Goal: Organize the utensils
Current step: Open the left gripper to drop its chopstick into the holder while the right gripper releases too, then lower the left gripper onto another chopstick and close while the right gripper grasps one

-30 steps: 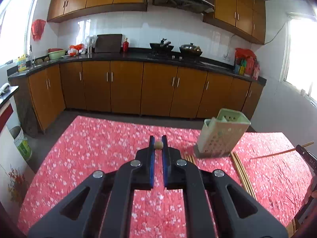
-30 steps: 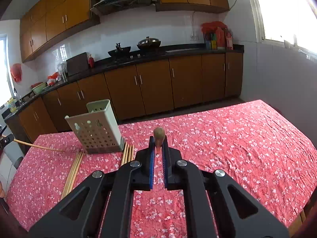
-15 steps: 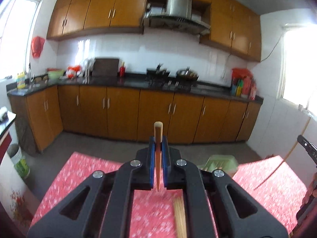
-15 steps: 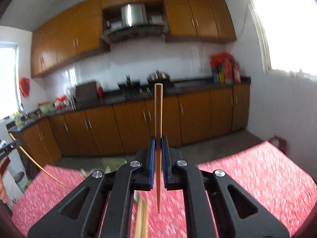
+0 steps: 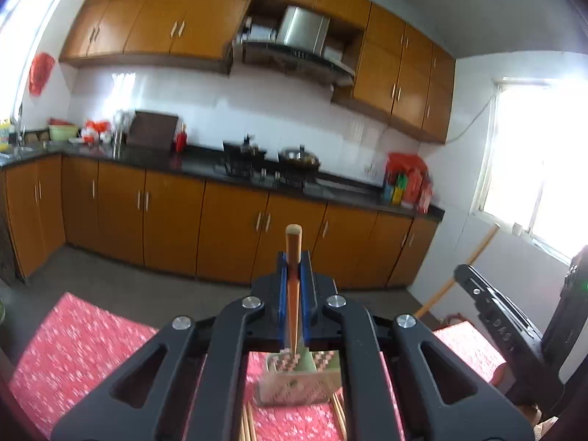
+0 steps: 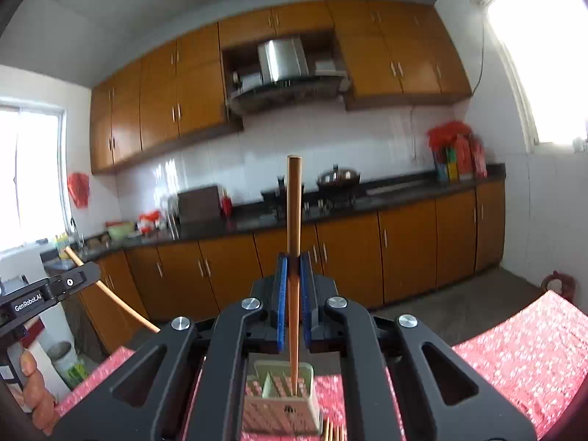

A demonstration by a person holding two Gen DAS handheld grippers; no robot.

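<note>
Our left gripper [image 5: 293, 275] is clamped on a wooden chopstick [image 5: 293, 257] held upright, its lower tip above the pale green perforated holder [image 5: 290, 382] standing on the red flowered tablecloth [image 5: 84, 345], with loose chopsticks [image 5: 247, 422] lying beside the holder's base. Our right gripper [image 6: 293, 286] likewise grips an upright chopstick of its own [image 6: 294, 205], whose lower end points into the holder's open top [image 6: 281, 375].
</note>
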